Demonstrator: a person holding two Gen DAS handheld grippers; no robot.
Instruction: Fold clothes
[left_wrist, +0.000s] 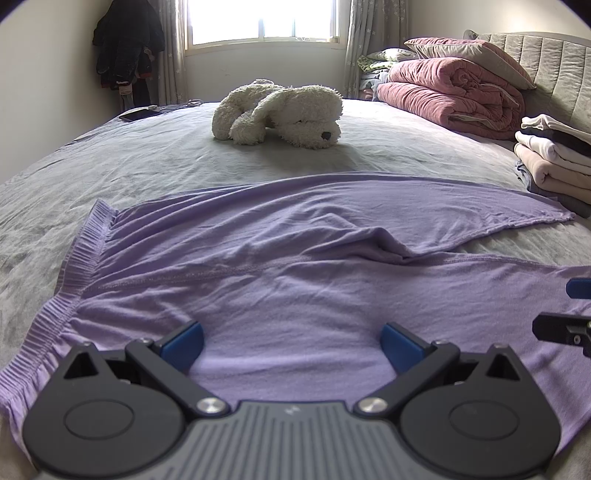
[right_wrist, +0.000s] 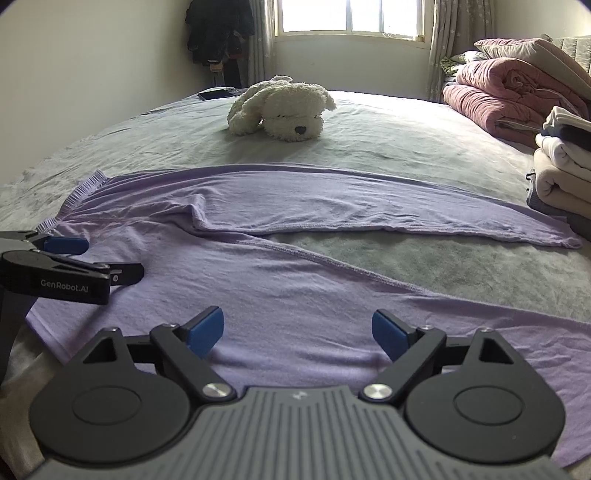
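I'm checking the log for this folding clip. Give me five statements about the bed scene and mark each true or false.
1. The purple trousers lie spread flat on the bed. True.
2. The left tongs are clamped on the waistband. False: their jaws stand wide apart over the fabric, holding nothing.
3. A white plush dog lies beyond the trousers, toward the window. True.
4. The right tongs are shut. False: they are open, with purple cloth showing between the blue pads.
5. A stack of folded clothes sits at the right of the bed, in front of the rolled pink quilt. True.
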